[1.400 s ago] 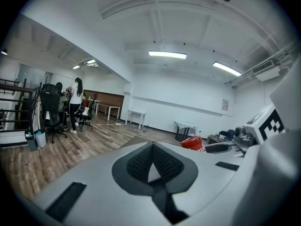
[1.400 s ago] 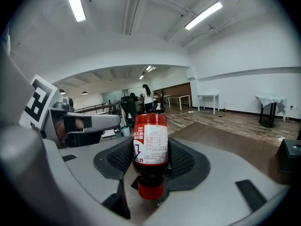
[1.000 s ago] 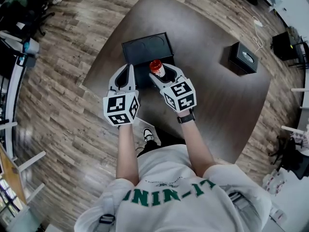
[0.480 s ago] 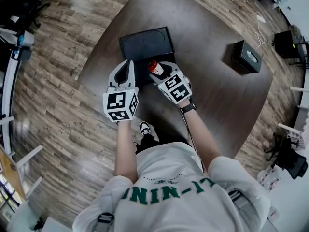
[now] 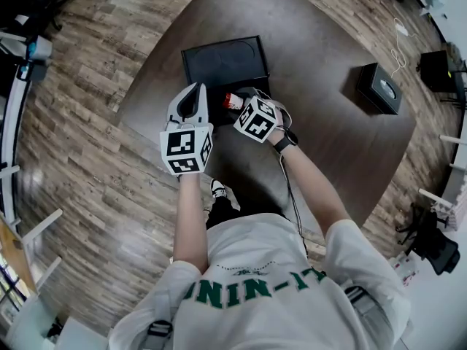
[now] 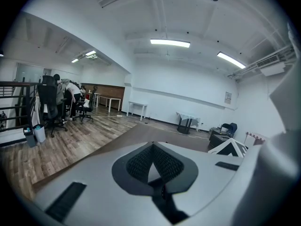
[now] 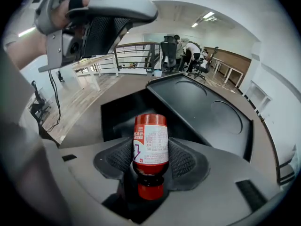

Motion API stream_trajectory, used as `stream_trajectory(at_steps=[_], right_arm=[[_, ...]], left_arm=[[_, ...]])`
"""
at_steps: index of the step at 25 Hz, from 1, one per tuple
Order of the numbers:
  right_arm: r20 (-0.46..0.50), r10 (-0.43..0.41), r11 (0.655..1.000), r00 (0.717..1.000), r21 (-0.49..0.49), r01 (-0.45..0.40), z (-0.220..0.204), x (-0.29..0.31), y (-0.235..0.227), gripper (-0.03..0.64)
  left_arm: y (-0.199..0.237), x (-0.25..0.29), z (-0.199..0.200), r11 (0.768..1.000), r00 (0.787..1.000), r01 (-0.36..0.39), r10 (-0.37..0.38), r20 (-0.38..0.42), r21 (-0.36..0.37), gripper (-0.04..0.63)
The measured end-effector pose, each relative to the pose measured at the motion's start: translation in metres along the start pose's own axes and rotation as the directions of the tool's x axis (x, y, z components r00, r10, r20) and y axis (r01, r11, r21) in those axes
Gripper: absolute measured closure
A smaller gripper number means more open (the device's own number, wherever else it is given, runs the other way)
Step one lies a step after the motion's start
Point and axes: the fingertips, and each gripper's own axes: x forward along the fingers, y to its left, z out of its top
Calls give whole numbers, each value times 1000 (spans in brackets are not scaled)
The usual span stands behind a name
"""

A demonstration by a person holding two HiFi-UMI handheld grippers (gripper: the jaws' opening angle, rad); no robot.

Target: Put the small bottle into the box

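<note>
The small bottle (image 7: pixel 150 142), with a red cap and a red-and-white label, lies on its side between the jaws of my right gripper (image 7: pixel 151 160), which is shut on it, cap end toward the camera. In the head view the bottle (image 5: pixel 231 101) points left from the right gripper (image 5: pixel 244 109), just at the near edge of the black box (image 5: pixel 222 63). The box's open dark hollow (image 7: pixel 123 117) lies right ahead of the bottle, its part with two round dents (image 7: pixel 202 107) to the right. My left gripper (image 5: pixel 191 98) hovers beside it, jaws together and empty (image 6: pixel 153 160).
A dark brown table (image 5: pixel 321 144) carries the box near its near-left edge. A smaller black box (image 5: pixel 379 87) stands at the table's right. Wood floor lies all round. Office chairs and people (image 7: pixel 181 48) are far off by a railing.
My right gripper has rolled over to the left, laying the bottle from upright onto its side at the box's near edge. The left gripper has hardly moved.
</note>
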Motion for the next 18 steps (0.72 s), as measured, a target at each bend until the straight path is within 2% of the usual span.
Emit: stream_trajectory(at_steps=[3,7,9,13,18], right_arm=[[-56,27,998,998,-52,-30,-7,10,-3,385],[-139,21,977,990,-208,-50,-12,22,-7,385],[-158,24,967,987,-247,-63,-14,26,-8,385],[-154,75,975,985,-197,-105,-9,28,-6,383],[-154,91,978,984,-173,-117,-7,26,-2,382]], left_arm=[[3,2,-4,1000,1000,-13,13,-7,-8,583],[9,1,-13,999,999,-36,36,-25,-17,583],[11,0,-15,999,999,-39,39,-32,-16,583],[18,-2,-20,999,998,-47,46,-46,-27,583],[19,-5,-20,998,998,-49,47,-46,-31,583]])
